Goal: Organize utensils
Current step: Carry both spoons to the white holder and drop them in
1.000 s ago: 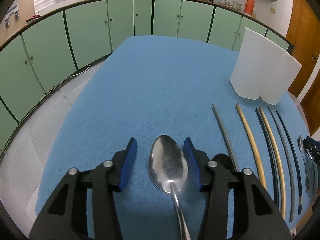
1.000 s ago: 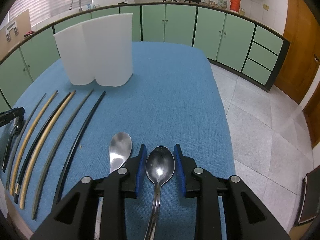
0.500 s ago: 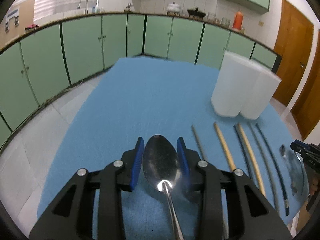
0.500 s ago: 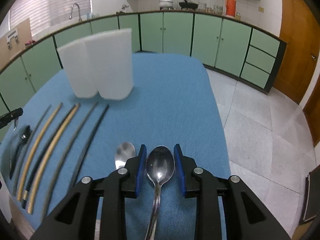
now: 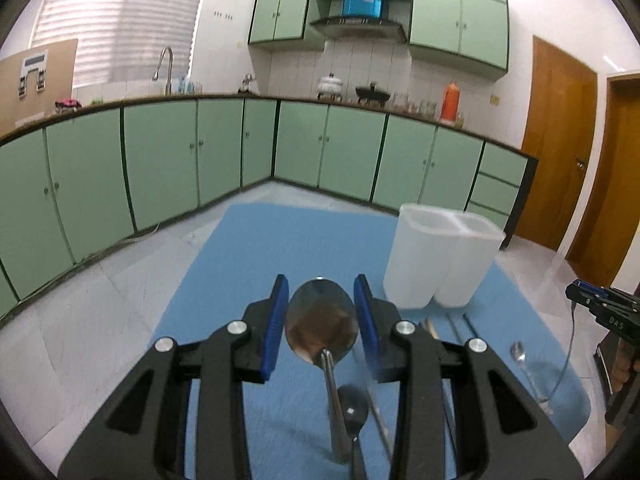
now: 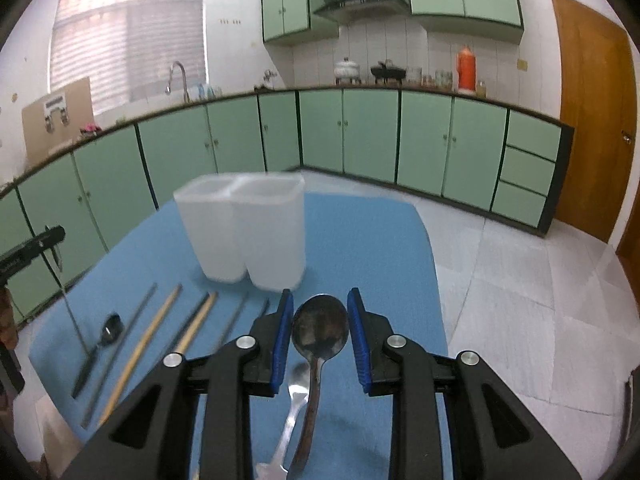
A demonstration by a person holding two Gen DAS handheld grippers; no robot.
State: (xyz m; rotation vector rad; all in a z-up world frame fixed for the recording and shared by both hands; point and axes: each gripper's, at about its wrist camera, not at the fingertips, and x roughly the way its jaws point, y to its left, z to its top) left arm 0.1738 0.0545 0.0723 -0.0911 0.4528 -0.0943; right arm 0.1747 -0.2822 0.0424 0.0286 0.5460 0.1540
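Both lifted since a second ago: left gripper [image 5: 320,316], then wide around its spoon [image 5: 321,327], now clamped on the bowl; right gripper [image 6: 319,330] clamped on its own spoon [image 6: 320,332] throughout. Both spoons now clear of the blue mat [image 5: 248,264]. Only in the right view: chopsticks [image 6: 140,350] in full beside the white holder [image 6: 244,232], plus another spoon [image 6: 294,404] below.

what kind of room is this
Almost certainly a home kitchen: green cabinets run under a countertop with a sink faucet, pots sit beneath a range hood, and a white utensil holder stands on the blue table.
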